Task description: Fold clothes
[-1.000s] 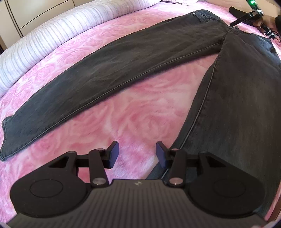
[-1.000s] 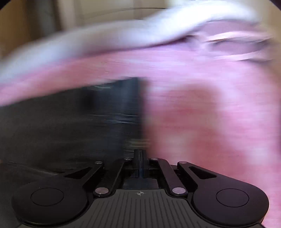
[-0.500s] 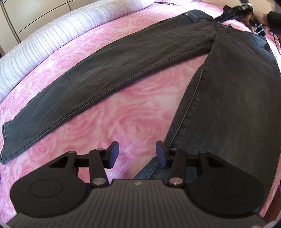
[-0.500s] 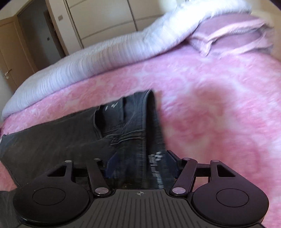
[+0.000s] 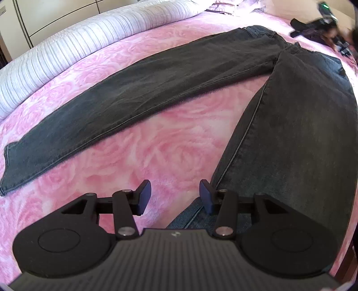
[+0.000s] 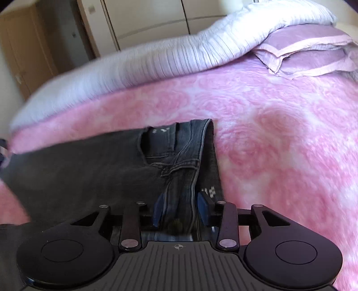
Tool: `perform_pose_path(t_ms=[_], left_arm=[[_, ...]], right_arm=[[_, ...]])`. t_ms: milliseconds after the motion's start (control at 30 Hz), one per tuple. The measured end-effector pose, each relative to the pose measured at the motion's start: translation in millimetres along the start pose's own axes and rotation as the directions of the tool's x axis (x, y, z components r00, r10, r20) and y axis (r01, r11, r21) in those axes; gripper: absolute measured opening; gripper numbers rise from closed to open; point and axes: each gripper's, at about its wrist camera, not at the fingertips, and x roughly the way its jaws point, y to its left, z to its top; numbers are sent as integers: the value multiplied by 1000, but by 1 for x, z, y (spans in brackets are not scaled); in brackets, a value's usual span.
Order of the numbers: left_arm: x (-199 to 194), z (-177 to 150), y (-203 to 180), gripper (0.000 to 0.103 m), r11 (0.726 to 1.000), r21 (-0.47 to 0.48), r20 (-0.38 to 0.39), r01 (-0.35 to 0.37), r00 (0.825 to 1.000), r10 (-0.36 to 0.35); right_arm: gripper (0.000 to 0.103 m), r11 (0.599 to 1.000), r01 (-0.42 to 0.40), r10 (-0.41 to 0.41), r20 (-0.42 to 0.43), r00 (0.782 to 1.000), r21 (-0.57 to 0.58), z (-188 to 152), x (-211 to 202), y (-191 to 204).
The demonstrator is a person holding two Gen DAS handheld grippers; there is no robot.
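Note:
Dark grey jeans (image 5: 290, 125) lie spread on the pink bed, legs apart in a V. My left gripper (image 5: 174, 197) is open and empty, hovering over the pink blanket at the inner edge of the near leg, close to its hem. The far leg (image 5: 138, 89) stretches away to the left. In the right wrist view the jeans' waistband (image 6: 179, 179) runs between the fingers of my right gripper (image 6: 181, 210), which are closing on it but still stand apart around the bunched denim. The right gripper also shows far off in the left wrist view (image 5: 322, 24), at the waist.
A pink rose-patterned blanket (image 5: 161, 152) covers the bed. A white ribbed duvet roll (image 5: 78, 44) lies along the far edge. A lilac pillow (image 6: 313, 51) sits at the head. Wardrobe doors (image 6: 156, 18) stand behind the bed.
My right gripper went from shut to open, then moved onto the waistband and narrowed around it. My left gripper stayed open and shifted slightly toward the near leg's hem.

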Motion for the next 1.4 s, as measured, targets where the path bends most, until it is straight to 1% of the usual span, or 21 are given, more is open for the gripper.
perform_pose_path(t_ms=[67, 167, 200, 233, 267, 300, 367, 433, 500, 533, 600, 633, 733, 833, 1033, 1067, 1133, 1200, 1300, 1367, 1400], left_arm=[[2, -1, 0, 43, 1000, -9, 2, 2, 1000, -2], [2, -1, 0, 43, 1000, -13, 2, 0, 1000, 0], [2, -1, -1, 43, 1000, -10, 0, -3, 1000, 3], [1, 0, -1, 43, 1000, -5, -1, -5, 1000, 5], [0, 0, -1, 43, 1000, 4, -1, -5, 1000, 5], [-2, -1, -1, 43, 1000, 13, 0, -6, 1000, 6], [-1, -1, 0, 44, 1000, 14, -1, -5, 1000, 5], [1, -2, 1, 44, 1000, 7, -2, -5, 1000, 5], [2, -3, 1, 44, 1000, -3, 0, -10, 1000, 10], [2, -4, 0, 44, 1000, -6, 2, -12, 1000, 12], [-3, -6, 1, 44, 1000, 0, 14, -15, 1000, 15], [-5, -7, 1, 44, 1000, 3, 19, -16, 1000, 16], [-15, -12, 7, 45, 1000, -8, 37, -29, 999, 29], [-28, -21, 14, 45, 998, -29, 57, -51, 997, 52], [-70, -55, 23, 46, 992, -69, 81, -105, 991, 111], [-78, -64, 24, 46, 990, -77, 79, -116, 989, 122], [-92, -83, 27, 47, 986, -89, 67, -142, 987, 148], [-105, -102, 31, 47, 980, -99, 46, -170, 983, 175], [-125, -136, 38, 48, 970, -109, 5, -216, 976, 218], [-137, -158, 40, 53, 964, -95, -9, -249, 968, 249], [-141, -171, 40, 53, 958, -75, -21, -278, 960, 278]], right_arm=[[49, 999, -39, 39, 15, 999, 17, -8, -17, -5], [51, 999, 1, -3, -45, 999, -36, -26, -4, 1], [50, 1000, 4, -5, -40, 999, -28, -30, -3, 3], [26, 1000, 1, -1, -34, 999, -17, -32, -2, 5], [15, 1000, -24, 24, -23, 999, 2, -30, -5, 6], [14, 999, -41, 41, -9, 999, 13, -27, -8, 8], [14, 999, -33, 33, 37, 999, -18, -19, -17, 15], [14, 999, -22, 23, 40, 999, -33, -9, -13, 16], [20, 998, 25, -25, 3, 1000, -55, -5, 5, 19], [30, 996, 58, -59, -12, 998, -74, -6, 12, 21], [41, 987, 122, -126, -34, 991, -107, -7, 24, 25], [50, 982, 157, -160, -26, 987, -103, -6, 22, 27], [50, 965, 234, -231, 32, 972, -122, -5, 0, 42], [50, 931, 330, -316, 107, 943, -155, -20, -27, 67], [50, 941, 325, -308, 158, 938, -98, -90, -73, 110], [50, 943, 321, -306, 155, 939, -87, -103, -79, 115], [50, 952, 300, -295, 80, 952, -57, -130, -78, 112], [50, 951, 309, -308, 29, 951, -27, -152, -78, 109], [50, 934, 356, -356, 43, 934, 15, -159, -99, 120], [50, 923, 385, -385, 47, 922, 16, -158, -110, 137], [50, 928, 372, -372, 58, 926, 15, -159, -115, 148]])
